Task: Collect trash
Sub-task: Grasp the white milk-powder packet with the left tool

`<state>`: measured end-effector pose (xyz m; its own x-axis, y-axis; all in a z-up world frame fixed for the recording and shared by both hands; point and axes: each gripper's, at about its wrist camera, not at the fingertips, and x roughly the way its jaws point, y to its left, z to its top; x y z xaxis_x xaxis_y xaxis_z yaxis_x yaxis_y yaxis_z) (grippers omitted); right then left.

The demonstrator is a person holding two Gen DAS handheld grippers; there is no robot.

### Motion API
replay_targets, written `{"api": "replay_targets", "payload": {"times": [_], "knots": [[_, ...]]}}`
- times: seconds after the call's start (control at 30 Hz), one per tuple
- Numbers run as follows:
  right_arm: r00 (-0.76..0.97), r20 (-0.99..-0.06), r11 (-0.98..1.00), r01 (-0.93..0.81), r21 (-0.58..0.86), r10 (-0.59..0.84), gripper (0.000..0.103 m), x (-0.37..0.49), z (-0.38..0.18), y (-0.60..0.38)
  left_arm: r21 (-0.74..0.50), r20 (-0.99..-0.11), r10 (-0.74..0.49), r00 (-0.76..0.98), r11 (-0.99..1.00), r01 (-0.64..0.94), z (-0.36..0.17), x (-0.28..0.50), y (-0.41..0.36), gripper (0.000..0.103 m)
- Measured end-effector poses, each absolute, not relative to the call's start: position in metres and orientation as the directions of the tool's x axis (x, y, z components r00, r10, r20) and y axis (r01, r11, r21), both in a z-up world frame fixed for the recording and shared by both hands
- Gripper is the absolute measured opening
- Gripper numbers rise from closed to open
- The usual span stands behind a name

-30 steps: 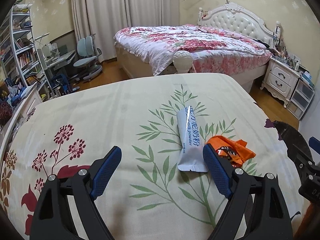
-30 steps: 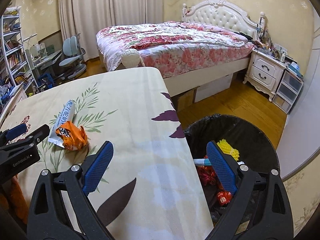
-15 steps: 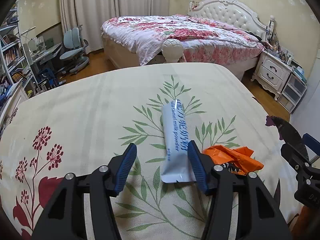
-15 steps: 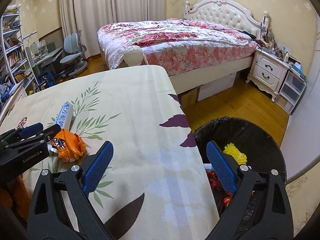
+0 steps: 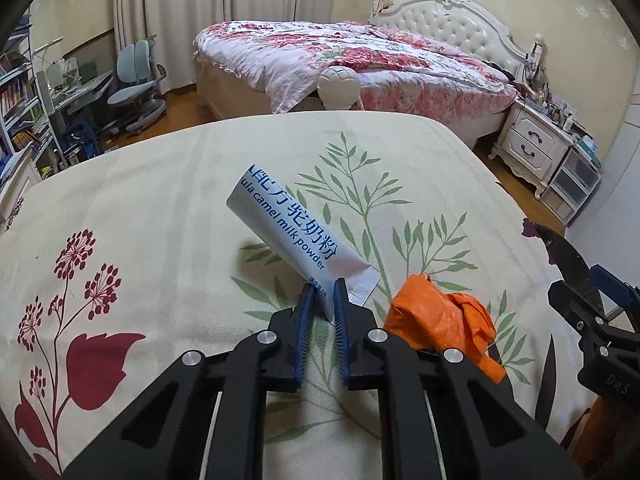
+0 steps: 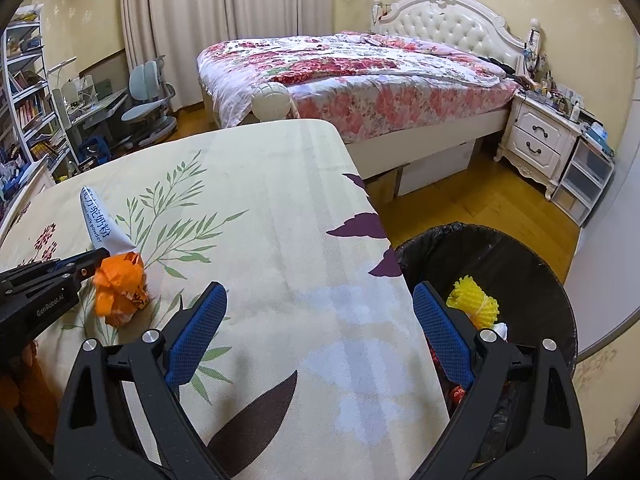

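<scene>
Left tongs (image 5: 323, 294), angled downward, pinch the milk powder sachet (image 5: 292, 232).

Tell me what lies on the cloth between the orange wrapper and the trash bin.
Nothing: in the right wrist view, only bare printed cloth runs from the orange wrapper to the trash bin.

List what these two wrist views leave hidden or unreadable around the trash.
- Milk powder sachet: its near end sits between the left gripper fingers; start of the print is cut off.
- Orange wrapper: crumpled, print unreadable; near edge behind the finger.
- Trash bin: contents largely behind the right gripper; bottom unseen.
</scene>
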<state>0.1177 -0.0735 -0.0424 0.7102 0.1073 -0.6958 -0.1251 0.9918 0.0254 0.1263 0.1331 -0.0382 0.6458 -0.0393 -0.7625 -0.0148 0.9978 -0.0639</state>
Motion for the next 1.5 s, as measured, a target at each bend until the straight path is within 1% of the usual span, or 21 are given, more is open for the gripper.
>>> {"api": "replay_targets", "payload": {"times": [0.43, 0.57, 1.0, 1.03, 1.07, 1.1, 1.13, 1.17, 1.23, 1.27, 1.33, 1.4, 1.5], "knots": [[0.704, -0.696, 0.985, -0.170, 0.030, 0.142, 0.092, 0.108, -0.041, -0.056, -0.078, -0.770, -0.027, 0.637, 0.996, -0.052, -0.039, 0.097, 0.164, 0.013], [0.707, -0.689, 0.981, -0.194, 0.028, 0.160, 0.092, 0.103, -0.037, -0.045, -0.100, -0.775, -0.040, 0.630, 0.993, -0.061, -0.039, 0.087, 0.175, 0.013], [0.706, -0.668, 0.955, -0.294, 0.027, 0.237, 0.092, 0.090, -0.023, -0.003, -0.094, -0.782, -0.030, 0.623, 0.993, -0.071, -0.041, 0.062, 0.200, 0.013], [0.706, -0.667, 0.954, -0.298, 0.023, 0.237, 0.092, 0.089, -0.023, 0.000, -0.088, -0.780, -0.022, 0.625, 0.993, -0.075, -0.041, 0.061, 0.201, 0.018], [0.706, -0.667, 0.953, -0.303, 0.018, 0.237, 0.092, 0.088, -0.023, 0.002, -0.084, -0.780, -0.016, 0.626, 0.993, -0.079, -0.040, 0.060, 0.201, 0.029], [0.706, -0.667, 0.952, -0.305, 0.018, 0.239, 0.092, 0.088, -0.023, 0.003, -0.082, -0.777, -0.010, 0.629, 0.993, -0.086, -0.039, 0.059, 0.202, 0.037], [0.705, -0.667, 0.952, -0.306, 0.017, 0.239, 0.092, 0.088, -0.023, 0.004, -0.087, -0.772, -0.007, 0.635, 0.992, -0.095, -0.038, 0.058, 0.203, 0.053], [0.706, -0.667, 0.952, -0.305, 0.016, 0.237, 0.092, 0.087, -0.023, 0.004, -0.098, -0.767, -0.009, 0.641, 0.990, -0.103, -0.036, 0.057, 0.204, 0.060], [0.706, -0.669, 0.953, -0.302, 0.016, 0.235, 0.092, 0.087, -0.023, 0.003, -0.116, -0.767, -0.013, 0.641, 0.986, -0.119, -0.035, 0.058, 0.206, 0.063], [0.705, -0.669, 0.954, -0.299, 0.017, 0.233, 0.092, 0.086, -0.024, 0.002, -0.119, -0.770, -0.009, 0.637, 0.984, -0.131, -0.036, 0.060, 0.207, 0.067], [0.707, -0.670, 0.956, -0.292, 0.018, 0.229, 0.092, 0.086, -0.024, -0.001, -0.132, -0.774, -0.004, 0.633, 0.979, -0.155, -0.036, 0.064, 0.208, 0.072], [0.707, -0.670, 0.958, -0.286, 0.020, 0.225, 0.092, 0.087, -0.025, -0.004, -0.152, -0.778, -0.008, 0.628, 0.973, -0.176, -0.036, 0.070, 0.209, 0.073], [0.707, -0.671, 0.961, -0.276, 0.029, 0.224, 0.092, 0.090, -0.027, -0.009, -0.147, -0.784, 0.014, 0.620, 0.967, -0.207, -0.036, 0.079, 0.207, 0.076]]}}
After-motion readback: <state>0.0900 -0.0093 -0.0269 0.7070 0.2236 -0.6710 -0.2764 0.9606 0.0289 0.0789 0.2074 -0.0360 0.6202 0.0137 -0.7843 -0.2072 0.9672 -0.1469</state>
